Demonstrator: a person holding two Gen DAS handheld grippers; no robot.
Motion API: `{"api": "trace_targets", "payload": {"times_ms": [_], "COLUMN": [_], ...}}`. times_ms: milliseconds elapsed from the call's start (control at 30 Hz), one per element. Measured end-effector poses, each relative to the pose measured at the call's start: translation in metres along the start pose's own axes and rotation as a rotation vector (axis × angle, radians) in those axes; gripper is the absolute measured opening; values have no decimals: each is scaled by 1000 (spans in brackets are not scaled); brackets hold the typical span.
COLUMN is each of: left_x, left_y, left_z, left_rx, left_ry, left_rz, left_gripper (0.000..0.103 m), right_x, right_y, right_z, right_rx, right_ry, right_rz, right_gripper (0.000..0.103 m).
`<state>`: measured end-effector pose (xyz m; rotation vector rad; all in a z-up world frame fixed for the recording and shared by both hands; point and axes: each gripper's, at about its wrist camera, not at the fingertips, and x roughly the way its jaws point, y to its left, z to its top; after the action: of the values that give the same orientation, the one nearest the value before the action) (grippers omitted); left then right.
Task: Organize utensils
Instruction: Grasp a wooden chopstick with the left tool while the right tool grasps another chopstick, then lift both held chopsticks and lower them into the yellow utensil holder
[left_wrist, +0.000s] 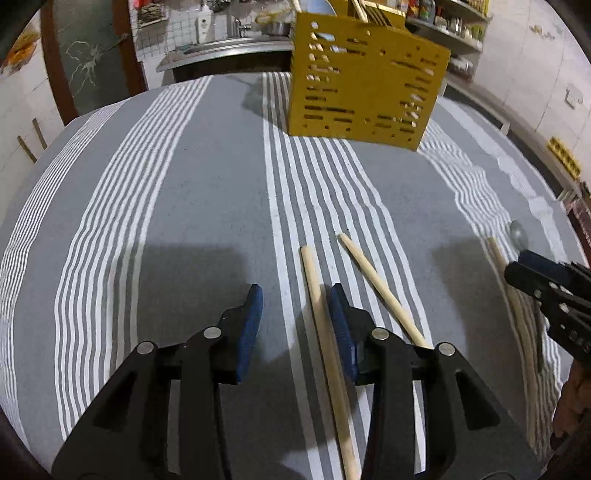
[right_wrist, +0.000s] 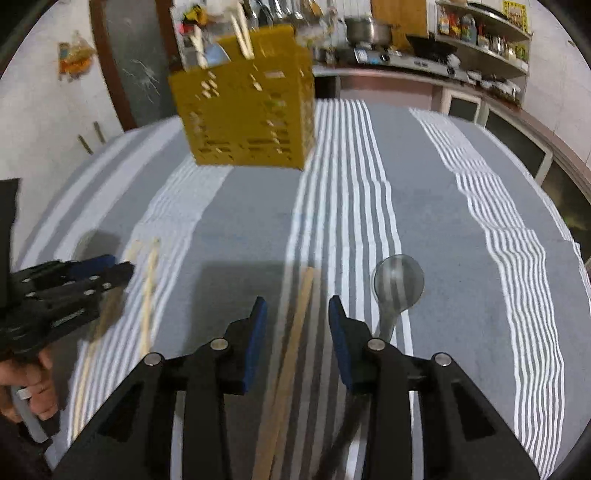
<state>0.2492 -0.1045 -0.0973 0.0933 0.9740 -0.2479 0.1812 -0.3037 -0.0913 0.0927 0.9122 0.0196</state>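
Both grippers hang low over a table covered by a grey cloth (left_wrist: 207, 192) with bands of white stripes. The left gripper (left_wrist: 295, 317) has its blue pads parted with nothing pressed between them; a wooden chopstick (left_wrist: 325, 332) lies on the cloth inside the gap, close against the right-hand pad, its far tip just beyond the fingertips. A second chopstick (left_wrist: 380, 291) lies just right of that finger, angled away to the far left. The right gripper (right_wrist: 297, 325) is likewise released, its pads apart over a pair of chopsticks (right_wrist: 295, 332) that run near to far on the cloth through the gap; blur hides whether a pad touches them. A metal spoon (right_wrist: 398, 282) lies just right of its right finger, bowl at the far end, handle passing under the finger.

The yellow caddy (left_wrist: 365, 85), perforated and already holding several utensils, stands at the far side of the table, well apart from both grippers. Between it and the fingertips the cloth is open. To the left of the left gripper the cloth runs bare out to the rounded table edge. To the right of the spoon it is bare as far as the rumpled stripe band near the right edge. In the right wrist view a hand (right_wrist: 33, 384) holds the left gripper near the table's left edge.
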Motion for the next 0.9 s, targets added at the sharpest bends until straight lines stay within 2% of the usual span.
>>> {"api": "trace_targets", "payload": {"times_ms": [167, 233, 300, 400, 500, 700, 900], "left_x": [10, 14, 16, 16, 13, -24, -68], "left_y": [-4, -3, -5, -5, -2, 7, 9], "left_z": [11, 15, 18, 22, 24, 32, 41], "left_rx": [47, 39, 45, 30, 12, -27, -43], "left_ry": [30, 33, 30, 35, 39, -54, -170], "left_rz": [27, 31, 52, 43, 25, -14, -63], "left_gripper": [39, 36, 14, 4, 4, 4, 4], "right_x": [19, 23, 27, 28, 25, -9, -55], "right_y": [3, 5, 8, 6, -1, -8, -12], "right_z": [6, 9, 13, 17, 20, 30, 41], "right_rx": [-15, -20, -31, -13, 19, 45, 49], "right_ry": [72, 82, 95, 105, 98, -4, -145], "right_rz": [-10, -34, -37, -21, 3, 55, 114], "right_gripper": [33, 22, 12, 6, 6, 6, 6]}}
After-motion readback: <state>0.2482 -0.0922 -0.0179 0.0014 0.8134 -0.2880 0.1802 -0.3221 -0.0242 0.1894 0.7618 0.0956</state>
